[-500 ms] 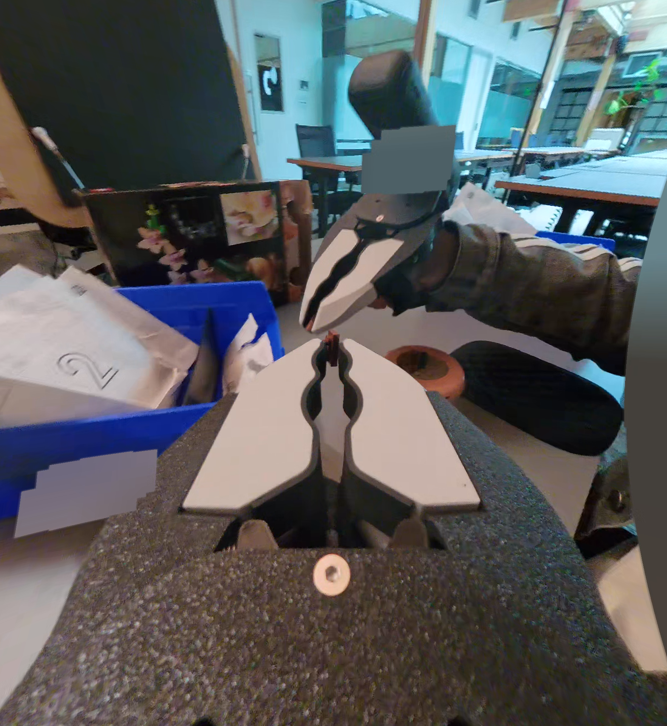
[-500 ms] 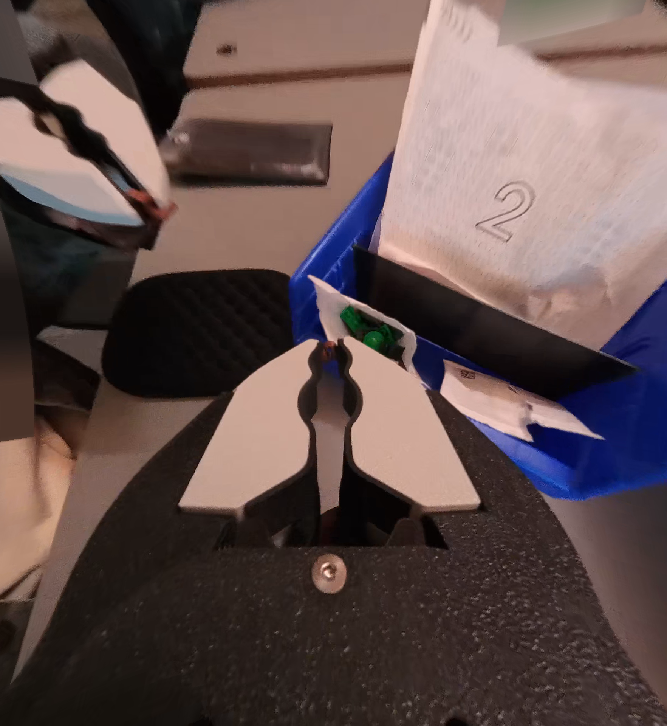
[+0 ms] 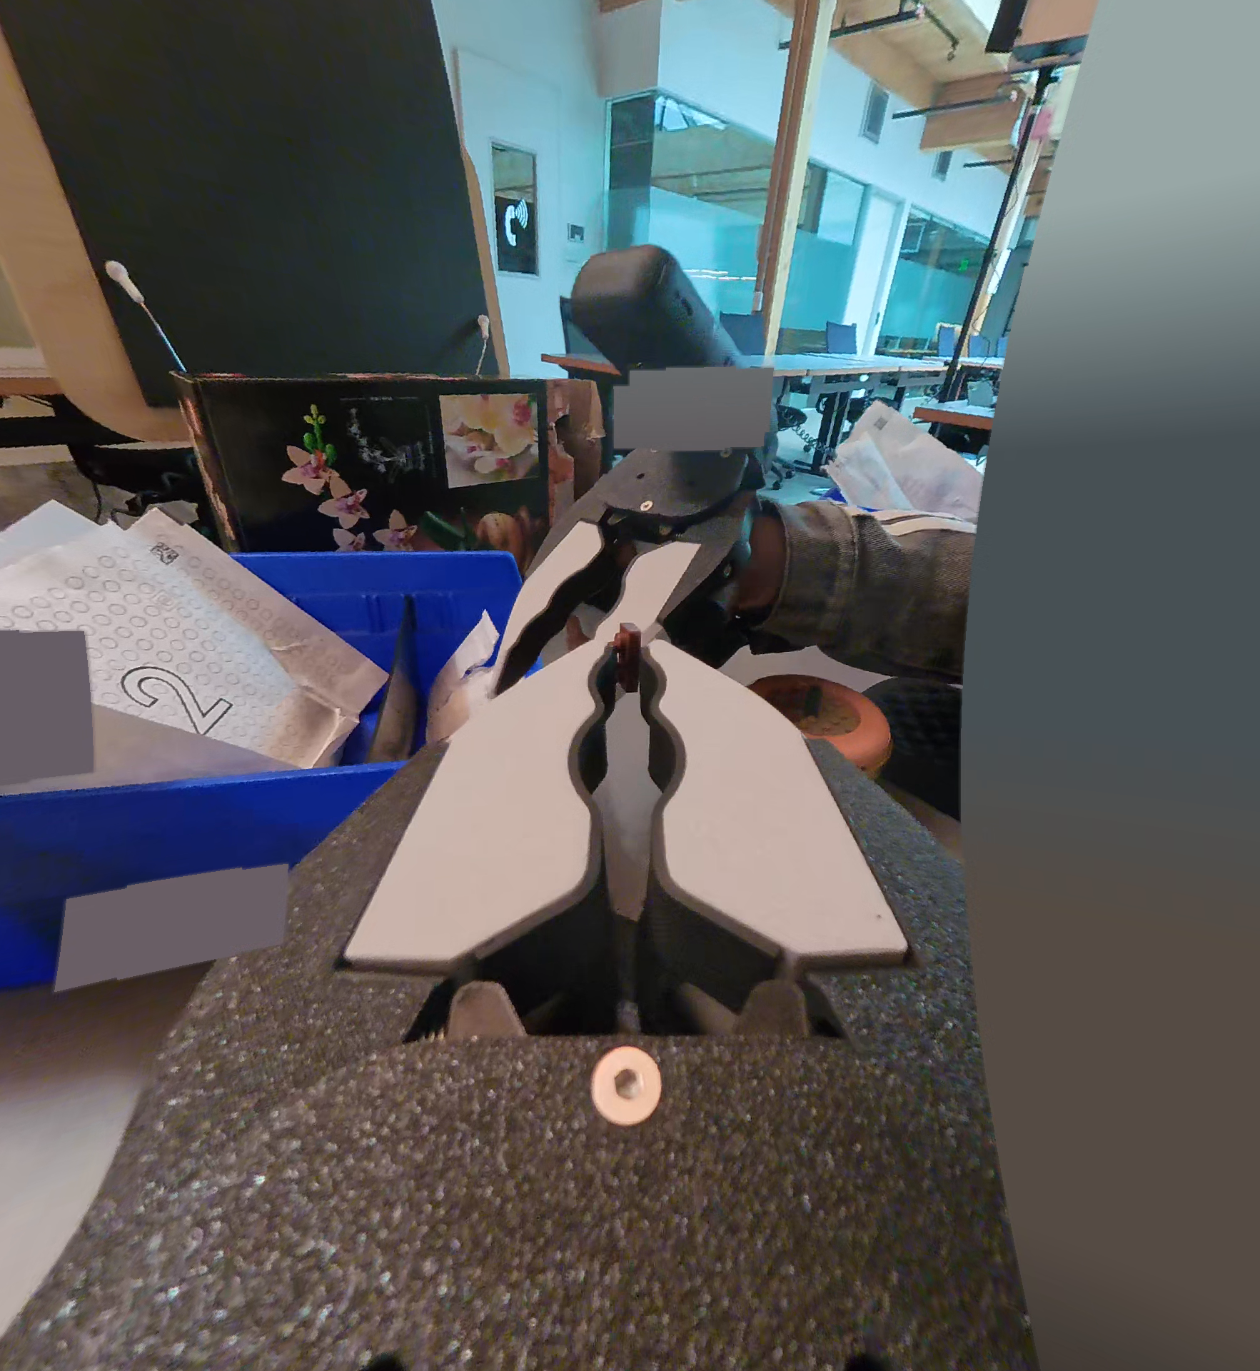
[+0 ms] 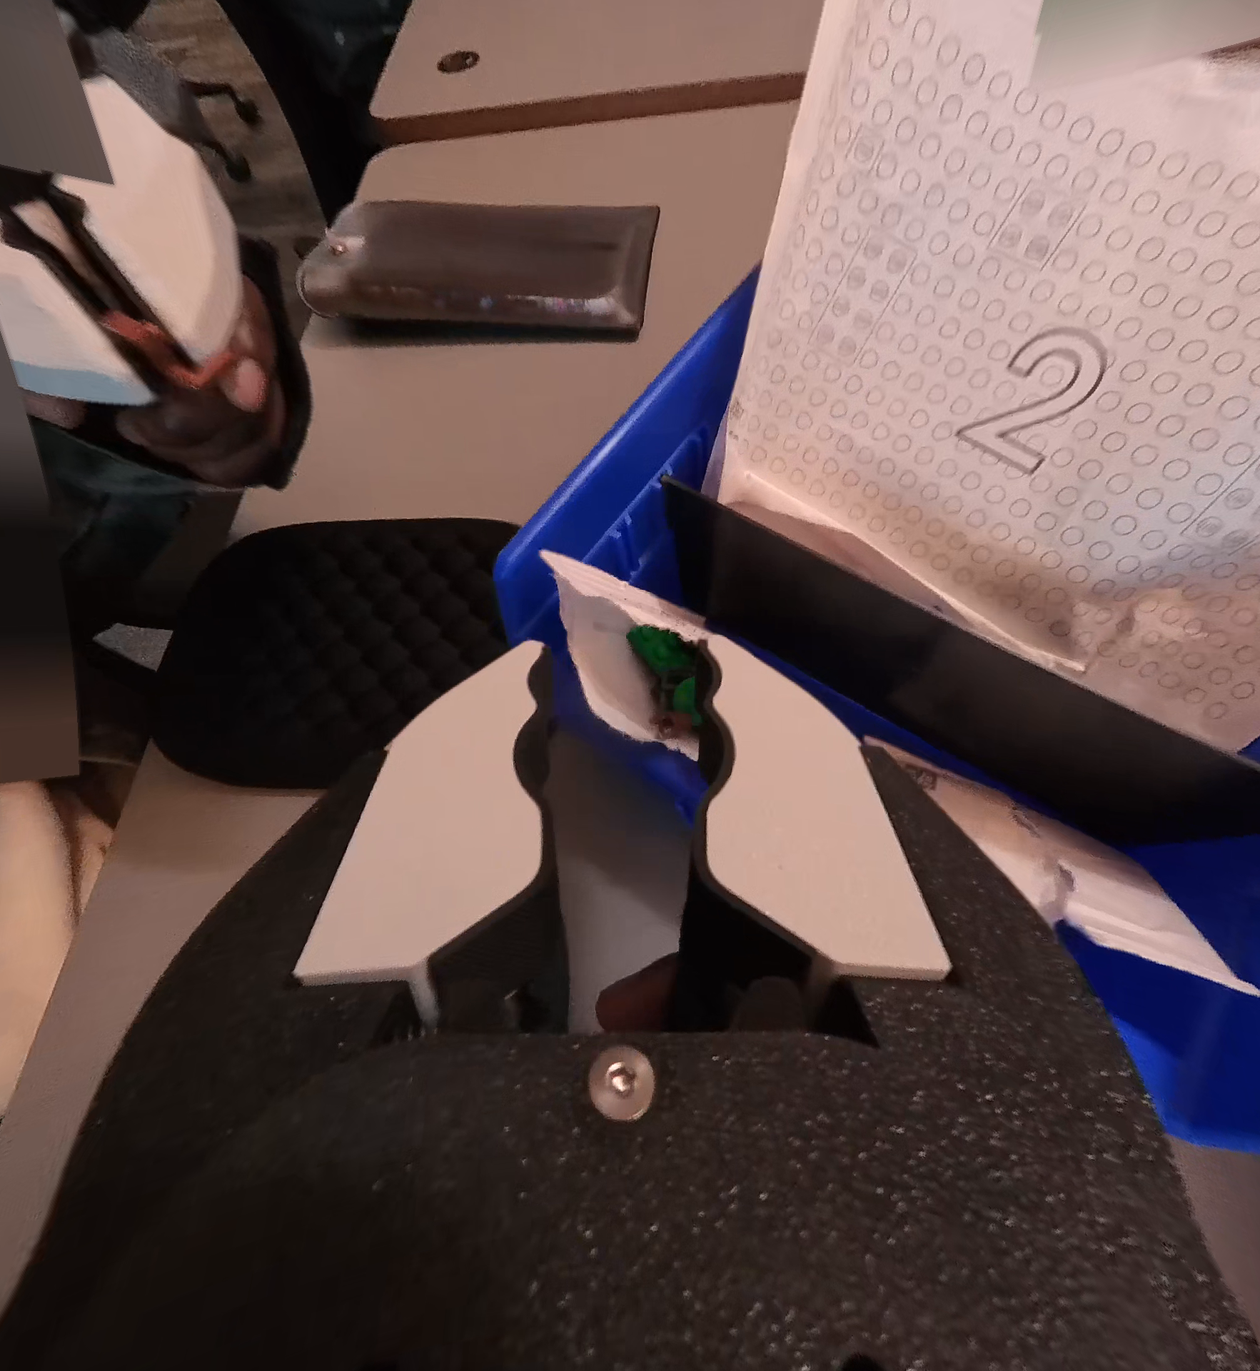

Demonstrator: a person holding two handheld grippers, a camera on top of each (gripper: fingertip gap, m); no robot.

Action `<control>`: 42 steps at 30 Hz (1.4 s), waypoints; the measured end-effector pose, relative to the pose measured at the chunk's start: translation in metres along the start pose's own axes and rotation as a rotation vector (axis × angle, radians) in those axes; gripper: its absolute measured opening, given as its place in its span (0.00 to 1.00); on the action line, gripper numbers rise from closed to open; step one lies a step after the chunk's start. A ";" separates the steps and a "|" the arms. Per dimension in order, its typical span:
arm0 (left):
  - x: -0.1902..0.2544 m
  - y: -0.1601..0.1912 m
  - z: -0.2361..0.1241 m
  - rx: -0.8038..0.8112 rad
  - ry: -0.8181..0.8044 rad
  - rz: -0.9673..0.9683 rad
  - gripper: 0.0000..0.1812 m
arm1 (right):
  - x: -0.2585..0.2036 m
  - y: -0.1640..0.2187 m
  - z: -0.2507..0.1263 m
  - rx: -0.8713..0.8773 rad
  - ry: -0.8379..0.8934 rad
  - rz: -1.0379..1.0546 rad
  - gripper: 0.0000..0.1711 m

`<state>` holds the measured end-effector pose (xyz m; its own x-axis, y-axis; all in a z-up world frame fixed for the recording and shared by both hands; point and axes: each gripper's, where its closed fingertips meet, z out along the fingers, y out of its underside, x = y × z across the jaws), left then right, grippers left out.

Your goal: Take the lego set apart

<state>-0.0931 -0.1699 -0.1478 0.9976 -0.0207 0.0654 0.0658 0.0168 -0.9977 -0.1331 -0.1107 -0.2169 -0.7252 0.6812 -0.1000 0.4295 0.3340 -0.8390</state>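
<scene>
Your left gripper [image 3: 627,656] pinches a small brown lego piece [image 3: 627,660], your right gripper [image 4: 623,660] is spread and empty near the blue bin [image 4: 612,475] — more pieces probably remain.

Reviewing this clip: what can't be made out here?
- Left wrist view: shape of the small brown piece; the left hand-held gripper covers most of it.
- Right wrist view: contents of the torn white bag; only green bits show.
- Right wrist view: far gripper blurred.
</scene>
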 end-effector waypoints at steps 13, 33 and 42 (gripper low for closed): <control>0.041 0.006 0.019 -0.018 0.160 0.285 0.03 | -0.096 -0.044 -0.044 0.230 -0.366 -0.328 0.14; 0.061 -0.004 0.016 0.054 0.264 0.200 0.05 | -0.111 -0.037 -0.059 0.263 -0.404 -0.490 0.05; 0.034 0.005 0.002 0.041 0.157 0.154 0.11 | -0.001 0.004 -0.011 -0.066 0.049 -0.143 0.05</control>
<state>-0.0592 -0.1682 -0.1503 0.9809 -0.1702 -0.0942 -0.0829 0.0723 -0.9939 -0.1247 -0.1026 -0.2147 -0.7552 0.6539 0.0454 0.3590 0.4706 -0.8060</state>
